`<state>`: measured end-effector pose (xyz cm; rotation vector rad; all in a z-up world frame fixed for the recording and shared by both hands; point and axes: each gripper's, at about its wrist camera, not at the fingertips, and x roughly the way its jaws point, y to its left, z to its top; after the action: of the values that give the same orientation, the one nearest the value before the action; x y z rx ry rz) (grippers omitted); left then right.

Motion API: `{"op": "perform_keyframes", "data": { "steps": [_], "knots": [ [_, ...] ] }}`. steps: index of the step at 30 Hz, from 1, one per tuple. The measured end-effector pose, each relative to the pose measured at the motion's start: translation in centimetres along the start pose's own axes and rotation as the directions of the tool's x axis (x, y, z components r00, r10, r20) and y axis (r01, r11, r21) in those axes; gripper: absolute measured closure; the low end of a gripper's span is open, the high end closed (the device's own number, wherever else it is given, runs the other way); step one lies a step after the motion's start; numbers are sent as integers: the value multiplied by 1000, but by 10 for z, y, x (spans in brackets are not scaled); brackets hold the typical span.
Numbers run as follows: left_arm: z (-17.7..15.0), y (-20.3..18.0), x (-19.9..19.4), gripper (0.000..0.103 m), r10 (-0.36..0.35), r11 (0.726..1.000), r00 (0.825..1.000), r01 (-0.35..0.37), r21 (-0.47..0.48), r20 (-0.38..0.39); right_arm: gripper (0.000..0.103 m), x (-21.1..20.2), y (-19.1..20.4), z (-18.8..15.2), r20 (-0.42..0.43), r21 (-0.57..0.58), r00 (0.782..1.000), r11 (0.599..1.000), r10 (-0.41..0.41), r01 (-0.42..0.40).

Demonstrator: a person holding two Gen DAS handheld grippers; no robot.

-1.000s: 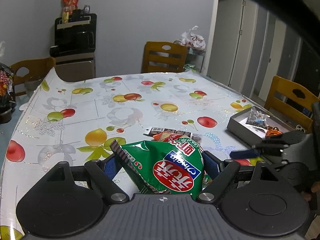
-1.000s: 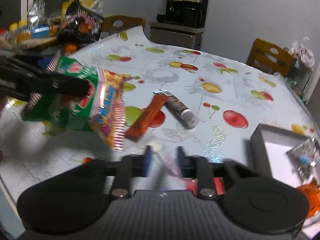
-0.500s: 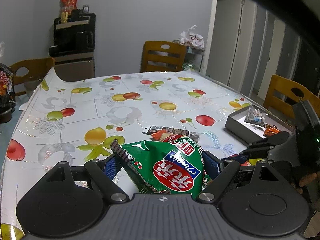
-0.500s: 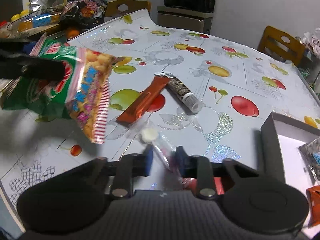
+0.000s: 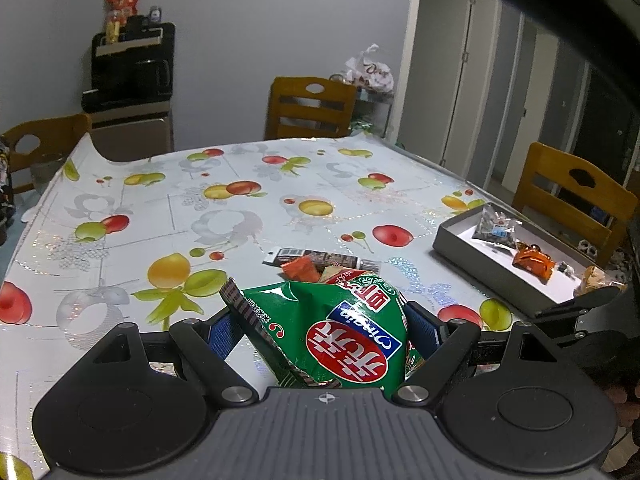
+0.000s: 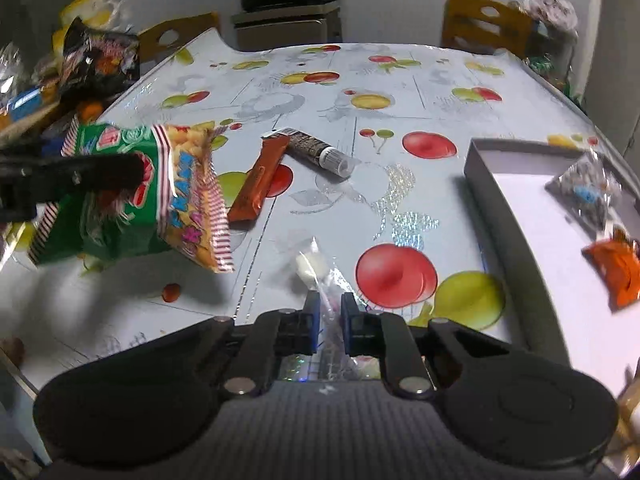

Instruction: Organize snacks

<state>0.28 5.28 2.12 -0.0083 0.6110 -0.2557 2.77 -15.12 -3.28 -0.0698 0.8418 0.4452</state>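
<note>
My left gripper [image 5: 326, 326] is shut on a green snack bag [image 5: 340, 336] and holds it above the table; the bag also shows in the right wrist view [image 6: 152, 196]. My right gripper [image 6: 330, 314] is shut on a clear wrapped candy packet [image 6: 316, 276], lifted just over the tablecloth. A grey box [image 6: 500, 184] with white inside lies at the right, holding a clear packet [image 6: 588, 192] and an orange packet [image 6: 616, 268]. An orange bar [image 6: 262, 178] and a dark tube [image 6: 316, 152] lie mid-table.
The table wears a fruit-print cloth [image 5: 240, 216]. Wooden chairs [image 5: 310, 108] stand around it. A pile of snack bags [image 6: 92, 64] sits at the left edge. A small brown crumb [image 6: 171, 292] lies by the green bag. A dark cabinet [image 5: 128, 92] stands at the wall.
My right gripper has swung right toward the grey box with the clear packet in it. My left gripper keeps the green bag and has hardly moved.
</note>
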Motion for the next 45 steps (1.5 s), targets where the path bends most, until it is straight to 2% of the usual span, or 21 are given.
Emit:
{"op": "perform_keyframes", "data": {
  "steps": [2, 3, 5, 6, 7, 10, 14, 15, 17, 18, 19, 24, 30, 45],
  "knots": [
    [0, -2, 1, 19, -9, 1000, 1000, 9, 4, -3, 91, -4, 5, -2, 22, -60, 1000, 998, 19, -18],
    [-1, -4, 0, 19, -12, 1000, 1000, 12, 7, -4, 87, -5, 7, -3, 26, -87, 1000, 996, 16, -14],
    [-2, -5, -1, 19, -18, 1000, 1000, 18, 12, -4, 72, -5, 12, -6, 43, -150, 999, 989, 3, 4],
    [-2, -6, -1, 19, -19, 1000, 1000, 20, 13, -5, 60, -5, 13, -8, 53, -183, 999, 983, -5, 14],
    [-2, -6, -1, 19, -20, 1000, 1000, 20, 14, -6, 57, -4, 15, -9, 64, -213, 998, 977, -17, 30],
    [-3, -8, -1, 19, -23, 1000, 1000, 23, 15, -10, 57, 4, 14, -11, 60, -261, 997, 963, -51, 65],
    [-3, -9, 1, 19, -25, 1000, 1000, 25, 16, -16, 57, 7, 8, -13, 36, -230, 999, 973, -11, 19],
    [-3, -9, 1, 19, -26, 1000, 1000, 26, 17, -17, 58, 7, 8, -14, 39, -236, 999, 972, -5, 14],
    [-3, -11, 3, 19, -27, 999, 999, 28, 20, -21, 69, 6, 10, -17, 48, -245, 999, 970, 4, 7],
    [-3, -12, 3, 19, -28, 999, 999, 28, 22, -22, 80, 6, 11, -18, 50, -242, 999, 970, 10, 3],
    [-3, -13, 4, 19, -29, 999, 999, 29, 23, -23, 84, 6, 12, -19, 53, -238, 999, 971, 8, 5],
    [-3, -16, 6, 19, -27, 999, 999, 28, 29, -30, 97, 5, 17, -23, 83, -236, 997, 971, -10, 29],
    [-3, -19, 8, 19, -17, 999, 999, 18, 37, -36, 100, -9, 13, -20, 159, -200, 987, 979, -10, 42],
    [0, -41, 10, 19, -22, 997, 999, 25, 80, -39, 101, -52, -16, -15, 261, -93, 965, 996, 10, 15]
  ]
}}
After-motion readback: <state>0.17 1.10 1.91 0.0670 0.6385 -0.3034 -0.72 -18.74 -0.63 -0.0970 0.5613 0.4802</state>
